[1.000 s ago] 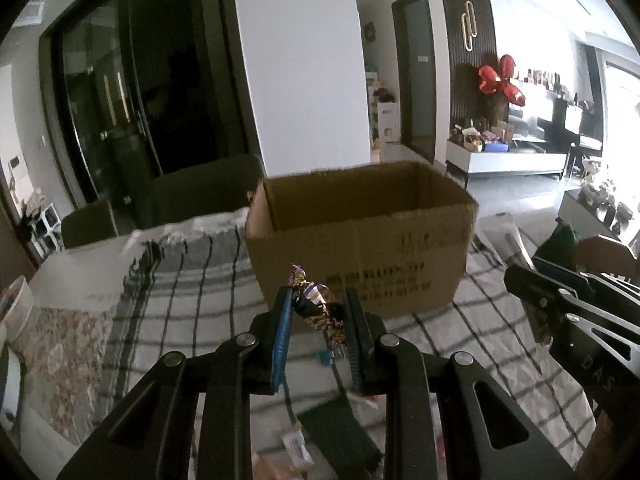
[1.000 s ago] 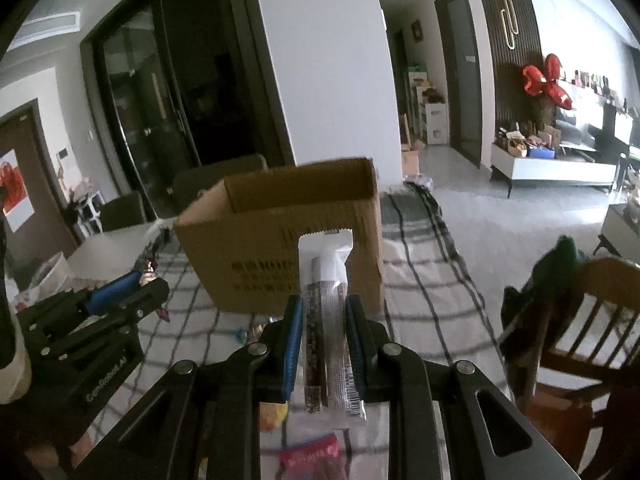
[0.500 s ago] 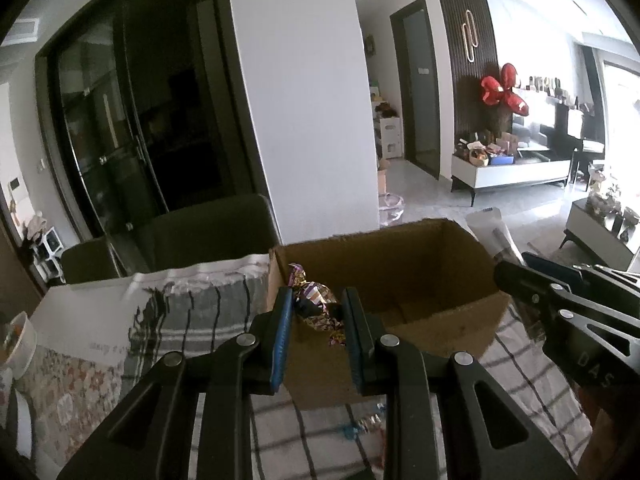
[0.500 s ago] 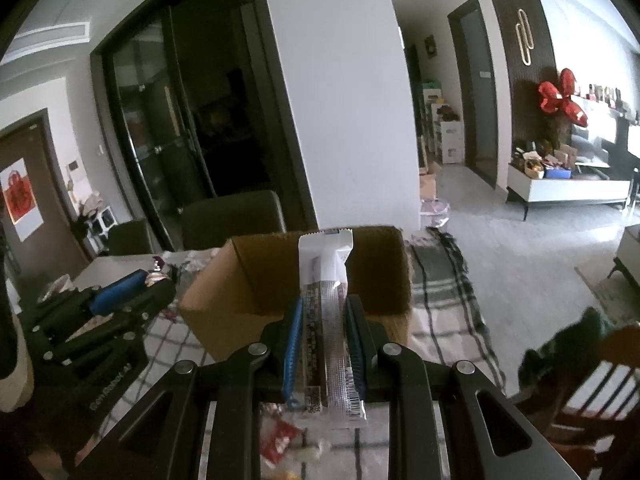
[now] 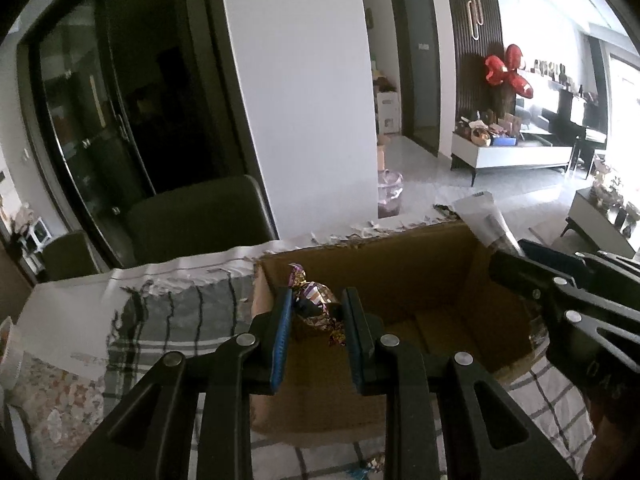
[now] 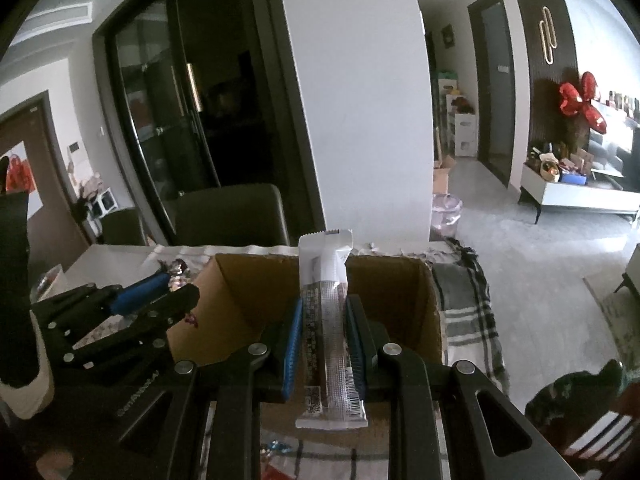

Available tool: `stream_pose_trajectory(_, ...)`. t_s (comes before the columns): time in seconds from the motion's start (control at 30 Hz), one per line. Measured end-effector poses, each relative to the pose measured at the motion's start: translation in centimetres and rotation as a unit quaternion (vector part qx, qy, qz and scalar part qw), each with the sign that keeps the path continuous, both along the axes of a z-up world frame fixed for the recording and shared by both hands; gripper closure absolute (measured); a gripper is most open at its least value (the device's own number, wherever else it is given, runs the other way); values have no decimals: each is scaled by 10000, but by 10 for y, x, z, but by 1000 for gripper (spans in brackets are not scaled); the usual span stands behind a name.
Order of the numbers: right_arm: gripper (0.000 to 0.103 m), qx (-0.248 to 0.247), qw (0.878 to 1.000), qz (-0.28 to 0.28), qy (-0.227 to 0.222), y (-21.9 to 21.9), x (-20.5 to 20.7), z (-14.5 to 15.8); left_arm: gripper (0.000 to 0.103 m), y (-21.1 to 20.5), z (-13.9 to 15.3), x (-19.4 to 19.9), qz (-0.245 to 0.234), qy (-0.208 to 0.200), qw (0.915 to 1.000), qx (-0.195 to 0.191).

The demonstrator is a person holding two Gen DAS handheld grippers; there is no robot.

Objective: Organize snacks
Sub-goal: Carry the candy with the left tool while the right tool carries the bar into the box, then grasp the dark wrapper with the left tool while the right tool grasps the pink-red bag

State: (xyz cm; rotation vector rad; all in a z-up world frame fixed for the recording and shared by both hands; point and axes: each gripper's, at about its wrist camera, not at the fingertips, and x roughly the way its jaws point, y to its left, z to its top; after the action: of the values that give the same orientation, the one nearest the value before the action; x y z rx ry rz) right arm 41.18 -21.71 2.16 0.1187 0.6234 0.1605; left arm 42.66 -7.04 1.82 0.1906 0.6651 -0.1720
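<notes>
An open cardboard box (image 5: 424, 280) stands on the checked tablecloth (image 5: 168, 320); it also shows in the right wrist view (image 6: 256, 292). My left gripper (image 5: 316, 300) is shut on a foil-wrapped candy (image 5: 314, 302) and holds it over the box's near left corner. My right gripper (image 6: 323, 308) is shut on a long white and clear snack bar packet (image 6: 326, 312), held upright over the box opening. The right gripper (image 5: 560, 280) shows in the left wrist view above the box's right side. The left gripper (image 6: 160, 284) shows in the right wrist view at the box's left.
Dark chairs (image 5: 200, 216) stand behind the table. A few loose wrapped snacks (image 6: 276, 450) lie on the cloth in front of the box. A wooden chair with a dark cloth (image 6: 576, 396) stands at the right. A floral mat (image 5: 56, 400) lies at the table's left.
Both grippers have risen and moved forward with their snacks, from in front of the box to above its open top. The box's inside is now in view.
</notes>
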Motion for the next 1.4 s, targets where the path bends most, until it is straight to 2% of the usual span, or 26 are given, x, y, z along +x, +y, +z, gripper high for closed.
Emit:
stream_pose_trajectory(0.07,80,-6,10000,18,46,0,5,-2,76,-1,-3,7,-29,116,9999,-75)
stream_pose_trajectory(0.13,77,40,9999,12,134,-1,11,-4,54,-1,-6,11,-36,221,9996,-153)
stream_pose_trajectory(0.17,68,80,9998,5,175,-1,12,-6,50,-1,-7,11,-14,233,9996,-177)
stream_pose_trajectory(0.23,58,153,9997,-76,191,-5,14,-9,48,-2,-7,9,14,188,9997,-128)
stream_pose_trajectory(0.33,58,37,9998,-154,149,-8,9,-11,40,-2,-5,5,56,167,9998,-63)
stream_pose_trajectory(0.47,58,28,9997,-196,159,-11,1,-12,37,-1,0,-7,135,109,9998,12)
stream_pose_trajectory(0.53,58,46,9997,-215,143,-12,-6,-10,32,0,3,-15,154,98,9998,32)
stream_pose_trajectory(0.7,58,-12,9997,-217,102,-12,-27,-6,29,4,9,-40,271,-33,9995,127)
stream_pose_trajectory(1.1,58,107,9998,-99,104,-12,-96,1,28,8,24,-116,148,-213,9995,173)
stream_pose_trajectory(1.4,58,-120,9999,-14,36,-8,-152,5,26,14,20,-172,21,-78,9999,64)
